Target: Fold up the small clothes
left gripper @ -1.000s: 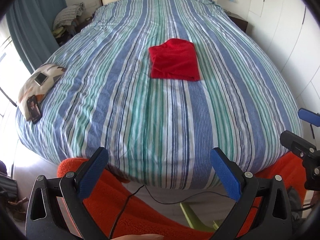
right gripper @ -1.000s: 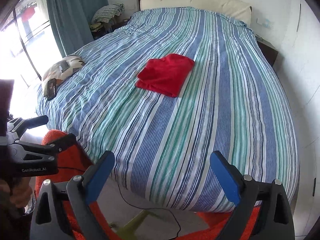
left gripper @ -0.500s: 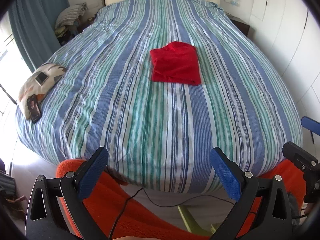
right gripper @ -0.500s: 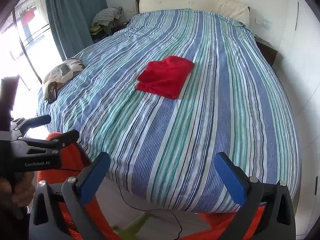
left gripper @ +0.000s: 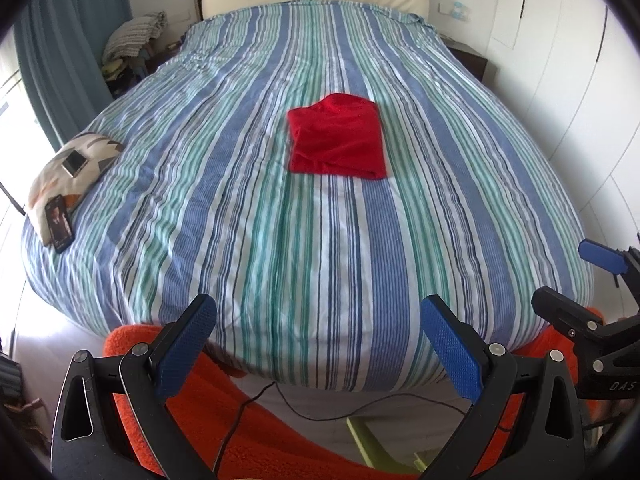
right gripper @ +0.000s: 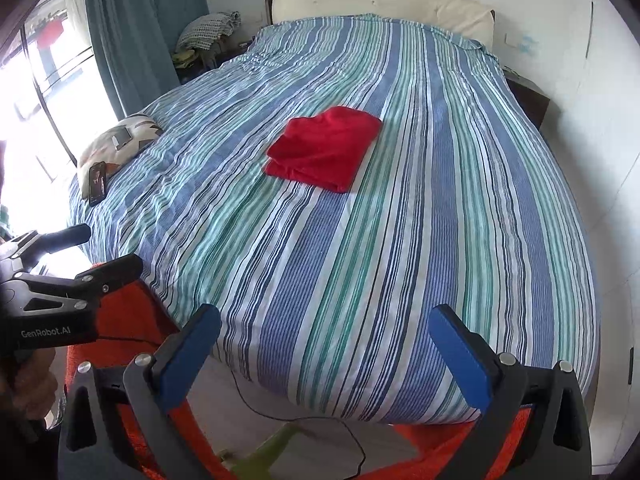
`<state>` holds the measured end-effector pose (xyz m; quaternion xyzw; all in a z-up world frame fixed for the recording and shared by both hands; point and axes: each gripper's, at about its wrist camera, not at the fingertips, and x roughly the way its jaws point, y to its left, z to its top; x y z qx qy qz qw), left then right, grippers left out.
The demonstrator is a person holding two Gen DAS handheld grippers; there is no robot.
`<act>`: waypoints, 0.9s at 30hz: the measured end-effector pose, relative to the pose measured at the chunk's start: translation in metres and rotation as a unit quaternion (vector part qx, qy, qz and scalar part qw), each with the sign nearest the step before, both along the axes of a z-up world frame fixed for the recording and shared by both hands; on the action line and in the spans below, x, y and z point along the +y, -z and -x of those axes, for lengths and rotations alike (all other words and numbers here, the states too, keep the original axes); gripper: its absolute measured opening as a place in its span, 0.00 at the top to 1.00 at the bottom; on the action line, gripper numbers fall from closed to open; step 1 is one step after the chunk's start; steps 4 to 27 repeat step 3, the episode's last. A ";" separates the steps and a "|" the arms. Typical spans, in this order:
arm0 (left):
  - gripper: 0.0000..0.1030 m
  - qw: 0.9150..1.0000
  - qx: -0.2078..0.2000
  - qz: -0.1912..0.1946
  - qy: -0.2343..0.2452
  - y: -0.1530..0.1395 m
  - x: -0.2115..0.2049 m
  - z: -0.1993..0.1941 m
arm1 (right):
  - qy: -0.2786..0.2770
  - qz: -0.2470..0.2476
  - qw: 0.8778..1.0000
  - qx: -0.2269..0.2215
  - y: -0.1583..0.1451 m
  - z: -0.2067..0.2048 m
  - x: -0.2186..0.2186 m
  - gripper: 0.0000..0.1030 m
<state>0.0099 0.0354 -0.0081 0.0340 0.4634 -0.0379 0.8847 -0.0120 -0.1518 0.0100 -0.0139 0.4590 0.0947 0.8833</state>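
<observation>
Both claws hang spread and empty off the foot of the bed: the left claw and the right claw, jaws wide apart. At 12 o'clock from each, well apart, a folded red garment lies flat mid-bed on the striped duvet. Judging by its tidy rectangle, folding looks finished; any further touch-up calls for a low reach and pinching only loose corners. Nothing blocks that reach. At 10 o'clock a patterned cushion carries a phone at the bed's edge. At 6 o'clock lie an orange rug and a black cable.
</observation>
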 end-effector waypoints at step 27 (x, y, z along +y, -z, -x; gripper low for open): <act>0.01 1.000 -0.011 -0.008 0.001 -0.003 -0.002 0.002 | 0.004 -0.001 1.000 -0.002 0.000 -0.001 -0.002 0.00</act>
